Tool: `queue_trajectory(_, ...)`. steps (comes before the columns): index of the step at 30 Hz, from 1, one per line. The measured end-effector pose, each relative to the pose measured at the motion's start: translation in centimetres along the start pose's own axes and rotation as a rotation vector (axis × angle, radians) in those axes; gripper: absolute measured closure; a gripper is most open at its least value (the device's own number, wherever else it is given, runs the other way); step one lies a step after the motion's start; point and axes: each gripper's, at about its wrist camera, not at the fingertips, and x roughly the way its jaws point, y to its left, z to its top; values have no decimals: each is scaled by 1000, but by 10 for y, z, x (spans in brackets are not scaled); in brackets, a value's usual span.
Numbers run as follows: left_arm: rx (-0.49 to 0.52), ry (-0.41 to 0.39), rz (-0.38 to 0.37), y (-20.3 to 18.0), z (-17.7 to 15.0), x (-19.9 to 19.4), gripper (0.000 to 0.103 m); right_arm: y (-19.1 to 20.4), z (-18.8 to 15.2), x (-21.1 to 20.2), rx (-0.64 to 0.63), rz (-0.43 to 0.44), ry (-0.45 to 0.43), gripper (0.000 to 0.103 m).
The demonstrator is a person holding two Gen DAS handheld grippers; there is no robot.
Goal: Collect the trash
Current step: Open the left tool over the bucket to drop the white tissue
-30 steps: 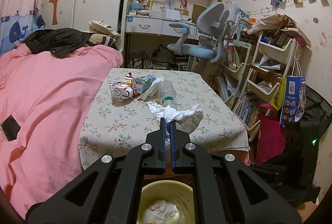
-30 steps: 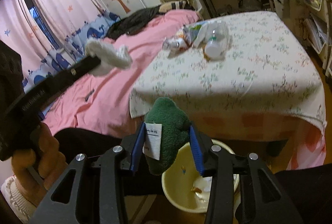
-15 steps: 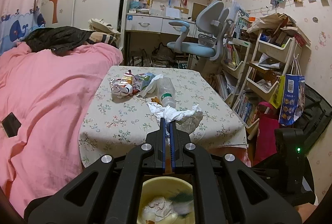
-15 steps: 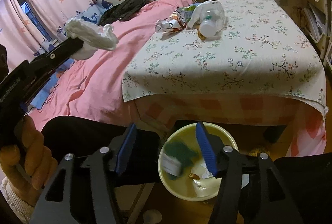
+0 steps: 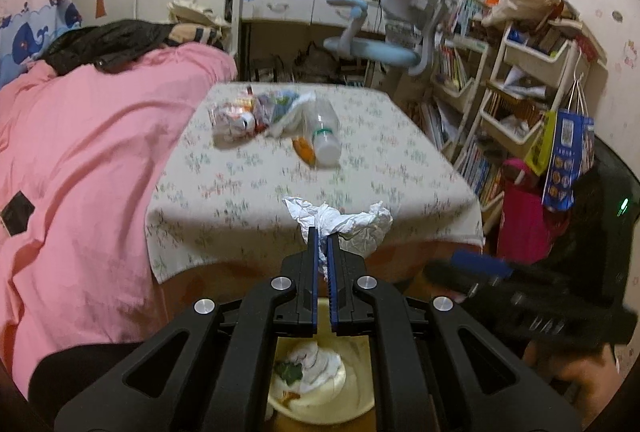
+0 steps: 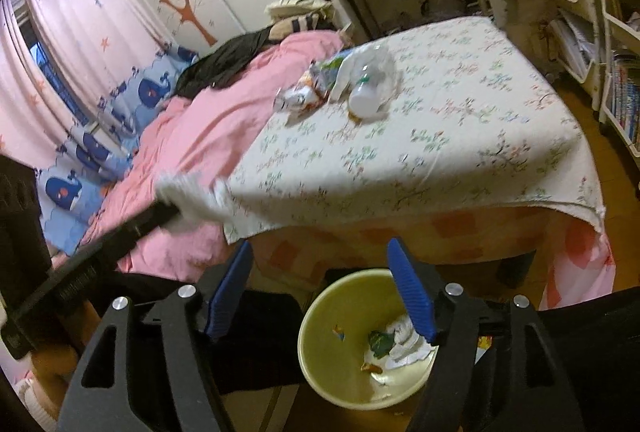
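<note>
My left gripper [image 5: 323, 237] is shut on a crumpled white tissue [image 5: 340, 222] and holds it in the air, near the table's front edge and above the yellow bin [image 5: 320, 406]. In the right wrist view the tissue [image 6: 192, 194] is a white blur at the left. My right gripper [image 6: 320, 252] is open and empty above the yellow bin [image 6: 320, 352], which holds a green cloth [image 6: 378, 342] and white paper. A plastic bottle [image 5: 322, 130] and snack wrappers [image 5: 248, 112] lie on the flowered table [image 5: 280, 184].
A pink bed [image 5: 80, 152] lies to the left of the table. A blue desk chair [image 5: 384, 36] and a desk stand behind it. Shelves of books [image 5: 500, 104] and hanging bags [image 5: 564, 160] stand at the right.
My right gripper opened and dropped the green cloth into the bin. My left gripper carried the tissue down and back, closer to the bin.
</note>
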Motion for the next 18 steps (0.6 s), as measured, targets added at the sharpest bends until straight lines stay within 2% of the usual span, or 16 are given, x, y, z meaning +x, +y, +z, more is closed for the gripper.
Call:
queue_trajectory(8,45,128,0,-10,-19,20,97,-6,4,-9,30,-12,-58,33)
queue_trajectory(10,47,146,4,-10,-22,23,89,-7,5,-10,30,-14,-63,32)
queue_trajectory(12,45,148,11,-10,-23,23,75,-8,5,-10,32,-16,-68,31)
queue_trajectory(14,45,143,19,-10,-23,22,66,-8,5,-11,32,-17,-72,31)
queue_trajectory(18,41,131,28,-9,-22,20,58,-8,5,-12,34,-22,-78,30)
